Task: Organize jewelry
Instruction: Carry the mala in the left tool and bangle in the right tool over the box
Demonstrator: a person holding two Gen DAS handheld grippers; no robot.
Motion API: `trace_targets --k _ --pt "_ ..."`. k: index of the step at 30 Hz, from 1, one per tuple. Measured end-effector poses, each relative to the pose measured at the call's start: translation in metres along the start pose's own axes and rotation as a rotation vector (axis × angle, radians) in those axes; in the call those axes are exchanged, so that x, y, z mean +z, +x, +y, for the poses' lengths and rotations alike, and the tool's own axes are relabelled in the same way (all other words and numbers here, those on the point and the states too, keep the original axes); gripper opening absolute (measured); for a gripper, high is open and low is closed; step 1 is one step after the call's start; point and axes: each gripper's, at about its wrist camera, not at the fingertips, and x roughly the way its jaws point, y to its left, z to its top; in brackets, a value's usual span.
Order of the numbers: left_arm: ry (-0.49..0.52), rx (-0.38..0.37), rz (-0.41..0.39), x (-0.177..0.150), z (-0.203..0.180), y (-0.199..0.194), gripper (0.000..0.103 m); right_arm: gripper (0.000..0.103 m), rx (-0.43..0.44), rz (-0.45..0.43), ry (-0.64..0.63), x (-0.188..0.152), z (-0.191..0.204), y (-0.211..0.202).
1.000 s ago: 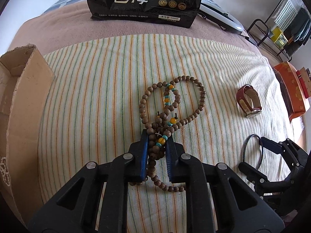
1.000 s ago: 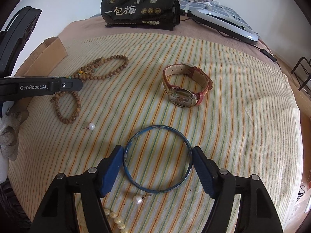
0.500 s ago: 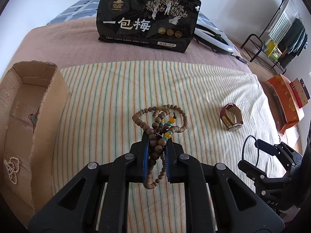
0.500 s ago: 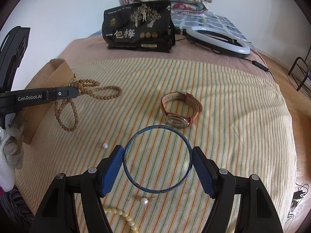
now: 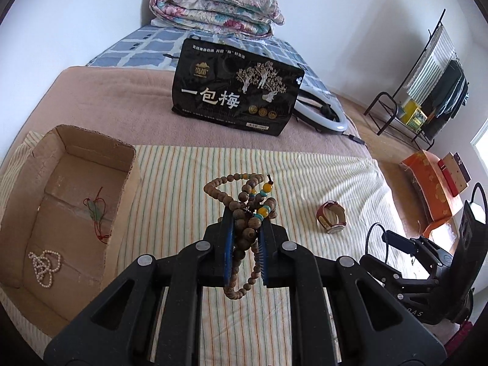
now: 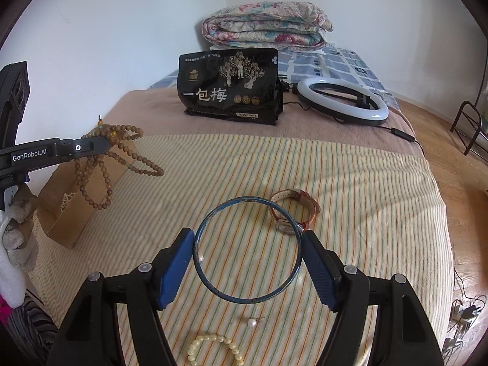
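My left gripper (image 5: 245,228) is shut on a wooden bead necklace (image 5: 248,204) with yellow and turquoise beads, held up off the striped cloth; it also shows hanging in the right wrist view (image 6: 100,164). My right gripper (image 6: 247,251) is shut on a blue bangle (image 6: 213,222), held above the cloth. The cardboard box (image 5: 18,228) stands at the left, with a pearl strand (image 5: 44,263) and a green pendant on red cord (image 5: 96,210) inside. A brown-strapped watch (image 5: 331,221) lies on the cloth.
A black snack bag (image 5: 235,97) stands at the back, a ring light (image 6: 341,103) beside it, and a folded quilt (image 5: 213,12) behind. Two loose pearl earrings (image 6: 252,322) and a cream bead bracelet (image 6: 213,346) lie near my right gripper. An orange box (image 5: 433,189) stands at the right.
My left gripper has lifted the wooden bead necklace clear of the cloth. My right gripper has risen with the blue bangle. The box interior has come into view.
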Motion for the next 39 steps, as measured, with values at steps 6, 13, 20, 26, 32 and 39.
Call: trace_targets --k 6,13,20,26,32,39 --pt "-0.009 0.000 -0.063 0.005 0.013 -0.033 0.012 0.073 0.028 -0.034 -0.015 0.012 0.022 -0.011" --pt "-0.044 0.022 -0.116 0.007 0.045 -0.062 0.012 0.073 0.066 -0.055 -0.053 0.024 0.055 -0.012" --pt "-0.104 0.062 -0.155 0.008 0.089 -0.082 0.012 0.073 0.095 -0.057 -0.098 0.032 0.088 -0.006" --pt "-0.140 0.101 -0.170 0.002 0.123 -0.094 0.012 0.073 0.115 -0.052 -0.117 0.038 0.109 0.003" --pt "-0.174 0.129 -0.170 -0.006 0.151 -0.103 0.012 0.073 0.144 -0.047 -0.145 0.047 0.136 0.014" --pt "-0.191 0.161 -0.169 -0.013 0.170 -0.107 0.012 0.073 0.193 -0.047 -0.188 0.059 0.175 0.027"
